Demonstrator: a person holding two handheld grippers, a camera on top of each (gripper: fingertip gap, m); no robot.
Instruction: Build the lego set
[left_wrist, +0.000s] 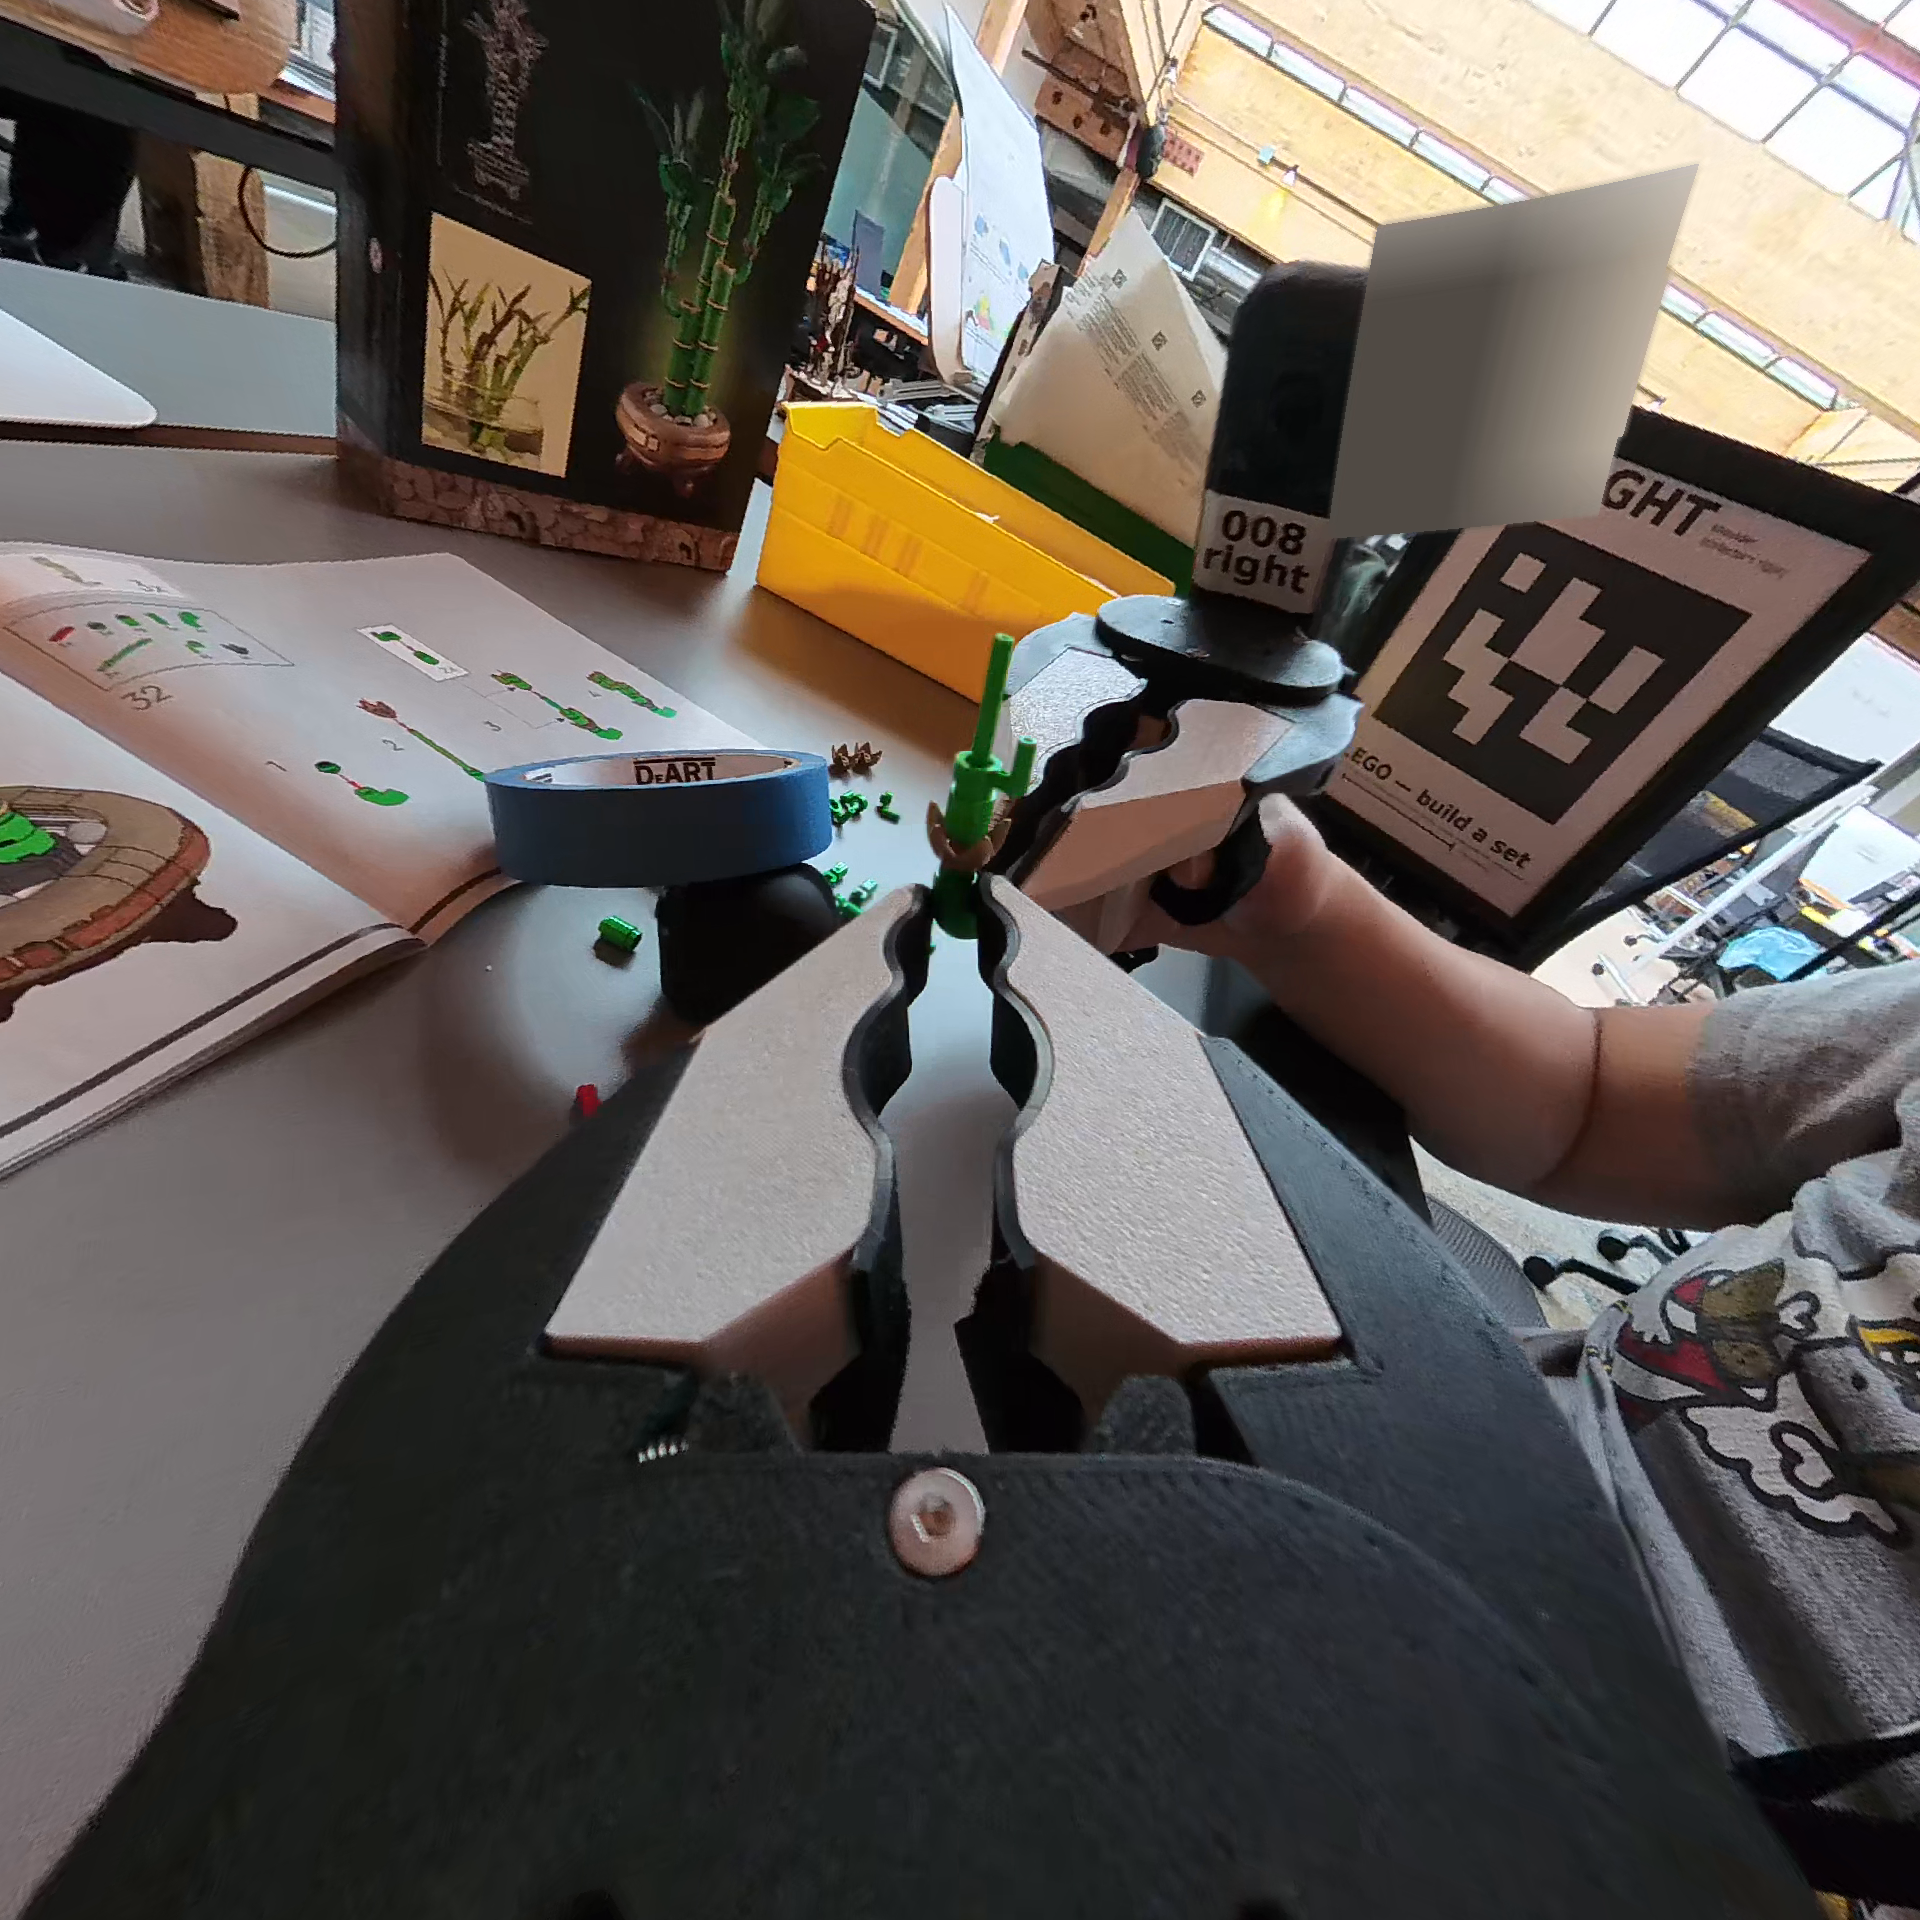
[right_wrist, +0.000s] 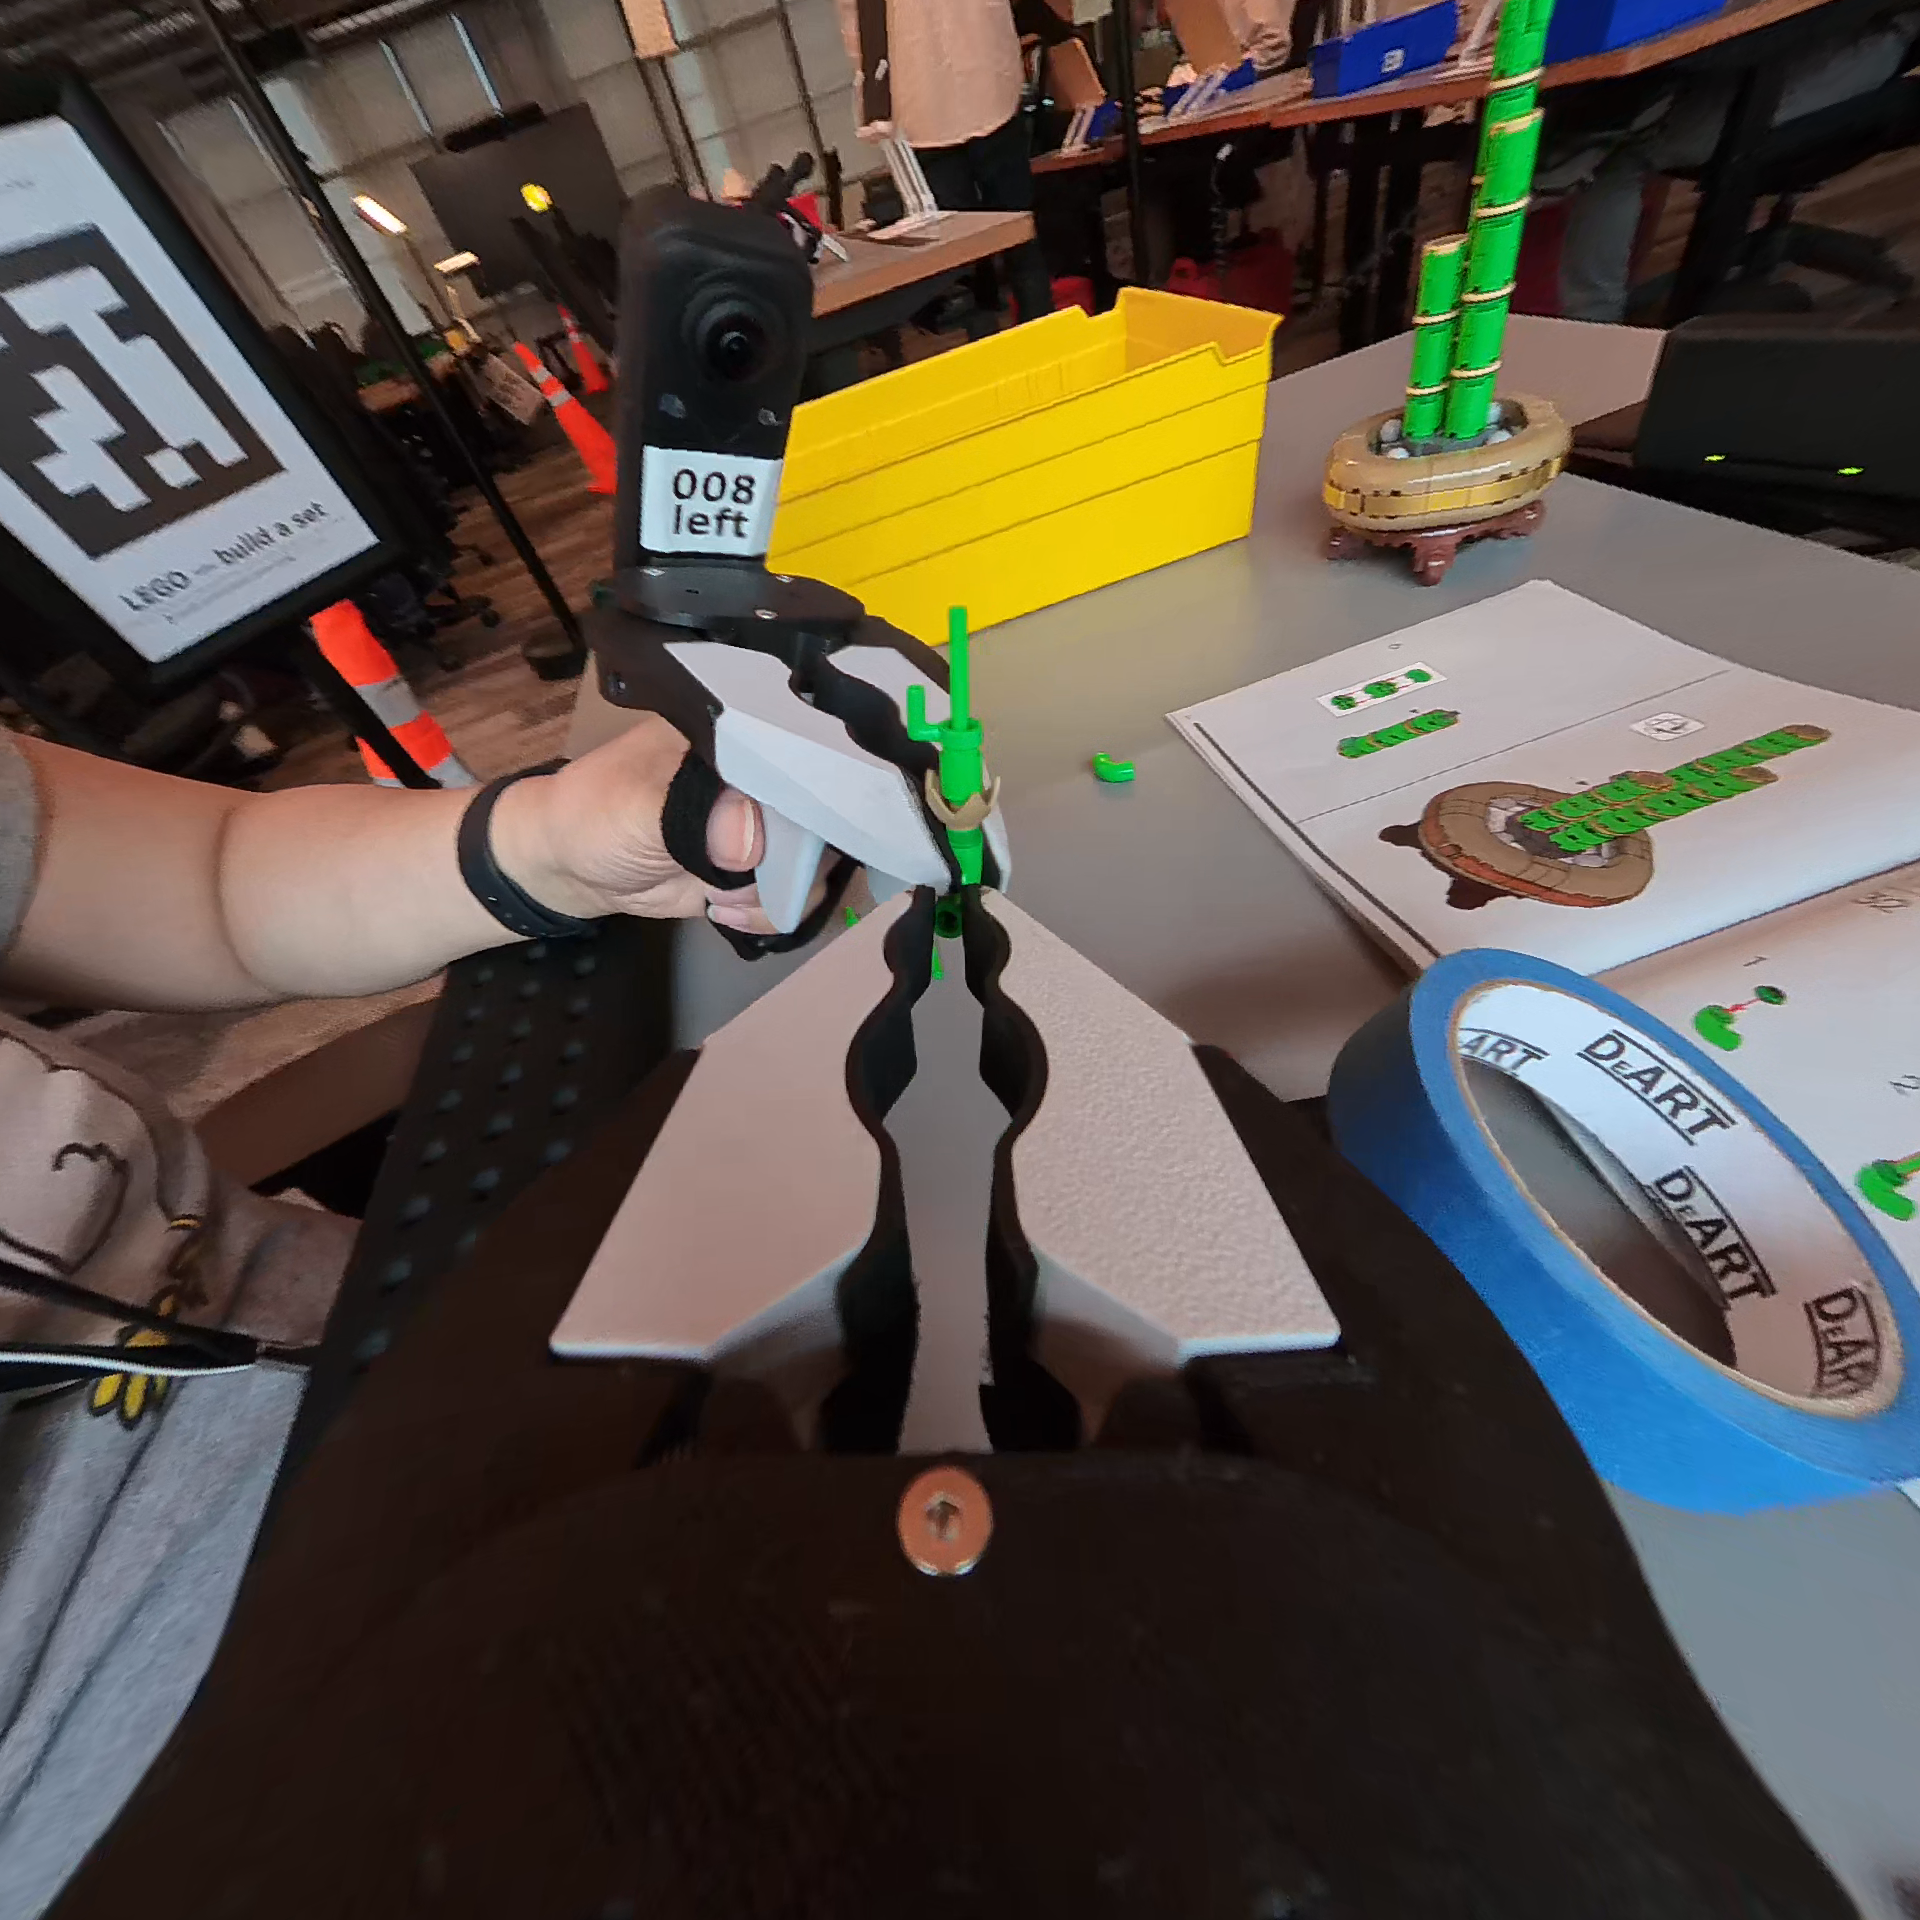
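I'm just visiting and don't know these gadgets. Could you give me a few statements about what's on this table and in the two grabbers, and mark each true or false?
1. The left gripper is shut on the green stem piece. True.
2. The yellow bin lies flipped upside down. False: it stands upright, open side up.
3. The blue tape roll lies partly on the open instruction booklet. True.
4. The bamboo model in its pot is lying on its side. False: it stands upright on the table.
5. The stem piece is red. False: it is green with a tan collar.
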